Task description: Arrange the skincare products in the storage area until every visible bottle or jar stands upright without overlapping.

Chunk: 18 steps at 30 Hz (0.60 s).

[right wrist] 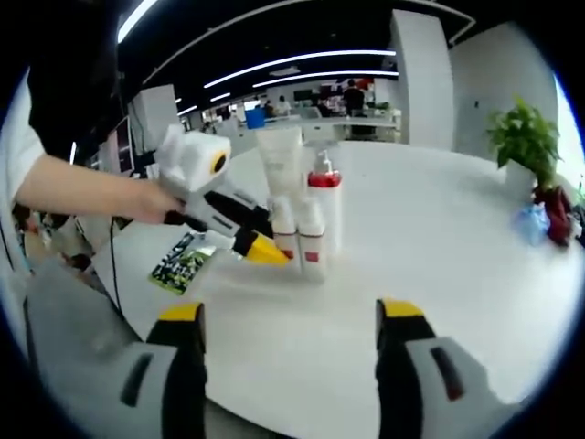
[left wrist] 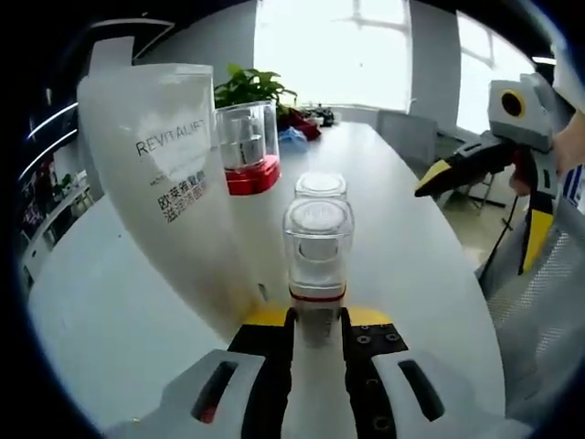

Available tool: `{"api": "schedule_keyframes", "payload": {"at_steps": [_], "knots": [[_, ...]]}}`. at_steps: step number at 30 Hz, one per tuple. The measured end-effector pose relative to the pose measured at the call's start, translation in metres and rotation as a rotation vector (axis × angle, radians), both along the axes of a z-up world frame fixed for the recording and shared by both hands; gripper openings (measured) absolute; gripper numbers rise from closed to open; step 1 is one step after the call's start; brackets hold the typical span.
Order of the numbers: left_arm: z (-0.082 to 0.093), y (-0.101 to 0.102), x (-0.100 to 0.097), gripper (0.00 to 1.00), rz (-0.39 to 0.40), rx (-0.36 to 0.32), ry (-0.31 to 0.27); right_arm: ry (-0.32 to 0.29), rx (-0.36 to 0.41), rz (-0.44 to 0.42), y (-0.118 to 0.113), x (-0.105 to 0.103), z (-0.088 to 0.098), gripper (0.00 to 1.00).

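Observation:
My left gripper (left wrist: pixel 318 322) is shut on the base of a small bottle (left wrist: pixel 317 251) with a clear cap and a red ring, standing upright on the white table (left wrist: pixel 137 320). Just behind it stands a second clear-capped bottle (left wrist: pixel 321 187). A tall white tube (left wrist: pixel 169 183) marked REVITALIFT leans at the left, beside a red-based bottle (left wrist: pixel 248 146). In the right gripper view the left gripper (right wrist: pixel 260 249) meets the held bottle (right wrist: pixel 284 229) within the cluster: tube (right wrist: pixel 279 155), red-topped bottle (right wrist: pixel 324 197), small white bottle (right wrist: pixel 312 240). My right gripper (right wrist: pixel 288 315) is open, short of the cluster.
A potted plant (left wrist: pixel 251 87) and small red and blue items (left wrist: pixel 297 128) sit at the table's far end. A printed leaflet (right wrist: pixel 178 265) lies near the table edge by the person's hand (right wrist: pixel 137 201). A chair (left wrist: pixel 407 137) stands beside the table.

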<state>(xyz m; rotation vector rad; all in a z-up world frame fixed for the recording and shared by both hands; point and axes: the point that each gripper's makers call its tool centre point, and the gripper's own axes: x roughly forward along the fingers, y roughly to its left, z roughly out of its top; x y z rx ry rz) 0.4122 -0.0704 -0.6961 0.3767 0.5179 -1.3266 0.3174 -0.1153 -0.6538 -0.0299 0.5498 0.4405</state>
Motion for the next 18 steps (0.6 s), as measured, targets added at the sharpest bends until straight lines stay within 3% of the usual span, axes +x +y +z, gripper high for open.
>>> {"api": "schedule_keyframes", "payload": {"at_steps": [9, 18], "knots": [[-0.005, 0.017, -0.008, 0.28, 0.037, 0.024, 0.032, 0.000, -0.007, 0.011, 0.002, 0.000, 0.001, 0.78], [0.000, 0.055, -0.028, 0.43, 0.136, 0.025, 0.088, -0.016, -0.006, 0.034, 0.010, 0.000, 0.010, 0.80]]}}
